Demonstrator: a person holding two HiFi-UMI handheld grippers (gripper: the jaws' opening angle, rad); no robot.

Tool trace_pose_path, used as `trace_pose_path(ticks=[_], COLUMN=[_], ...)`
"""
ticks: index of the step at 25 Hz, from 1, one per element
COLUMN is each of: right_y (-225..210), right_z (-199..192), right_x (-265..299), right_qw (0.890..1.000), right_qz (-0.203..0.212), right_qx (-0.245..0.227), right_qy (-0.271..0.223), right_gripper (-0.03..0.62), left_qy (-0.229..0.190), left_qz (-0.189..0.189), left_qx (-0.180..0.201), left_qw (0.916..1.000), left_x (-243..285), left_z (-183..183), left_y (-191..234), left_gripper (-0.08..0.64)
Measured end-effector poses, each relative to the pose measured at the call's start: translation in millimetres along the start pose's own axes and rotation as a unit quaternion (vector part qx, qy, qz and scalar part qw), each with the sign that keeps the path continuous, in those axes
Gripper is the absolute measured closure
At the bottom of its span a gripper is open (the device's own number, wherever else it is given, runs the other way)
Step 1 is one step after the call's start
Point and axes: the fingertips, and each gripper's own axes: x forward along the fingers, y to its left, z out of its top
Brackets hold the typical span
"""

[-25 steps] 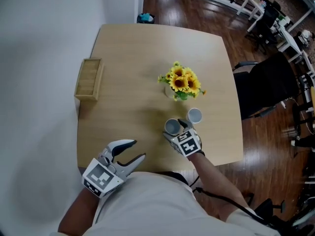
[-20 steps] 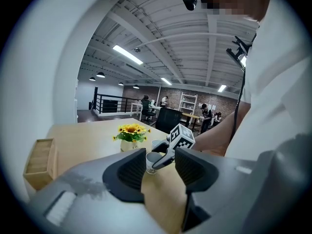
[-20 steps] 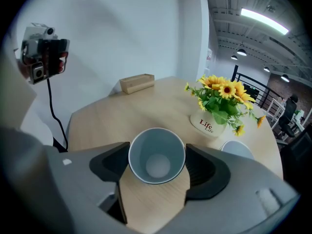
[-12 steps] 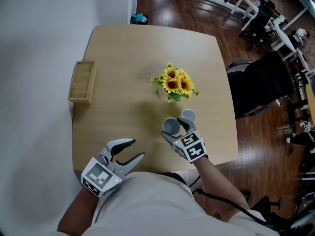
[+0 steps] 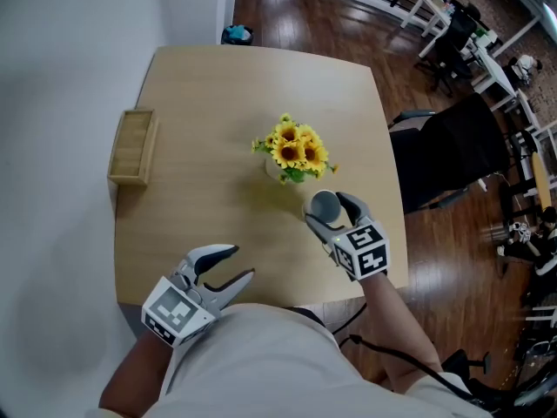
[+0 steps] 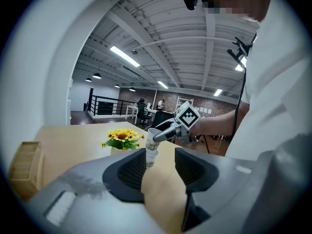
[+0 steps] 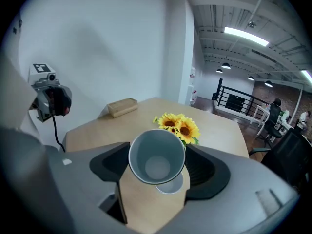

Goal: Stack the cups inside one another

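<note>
My right gripper is shut on a white paper cup, held off the table a little in front of the sunflowers. In the right gripper view that cup faces me open-mouthed between the jaws, and the rim of a second cup shows just beneath it on the table. The left gripper view shows the held cup tilted directly over the standing cup, their rims apart. My left gripper stays open and empty at the table's near edge.
A pot of sunflowers stands mid-table just behind the cups. A wooden box lies at the left edge of the light wooden table. A black chair stands off the right side.
My right gripper has carried its cup to the right, from beside the second cup to directly over it. The left gripper has stayed put.
</note>
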Motion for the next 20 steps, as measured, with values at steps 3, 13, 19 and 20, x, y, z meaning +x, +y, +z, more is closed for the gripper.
trace_pose_path(ticks=[3,13,19,20], right_y=[-16.8,-27.6,-32.6,-33.6], right_z=[-10.4,-48.3,-48.4,-49.7], right_x=[2.9,31.3,9.1,2.0], right_qw=[1.0,0.999,0.998,0.998], right_qz=[-0.008,0.036,0.052,0.054], right_qx=[0.003,0.025,0.023,0.022], right_qy=[0.007,0.029,0.007,0.002], right_gripper=[0.229,0.223,0.196,0.196], left_qy=[0.0,0.004,0.01,0.01], left_qz=[0.007,0.042,0.065,0.07], left_qx=[0.001,-0.007,-0.008,-0.008], left_qw=[1.0,0.9991,0.9978,0.9975], left_x=[3.7,8.7,16.1,18.3], left_z=[-0.3,-0.3,4.7,5.5], left_y=[-0.5,-12.7,-31.2,-35.6], left_gripper=[0.362,0.362,0.362,0.362])
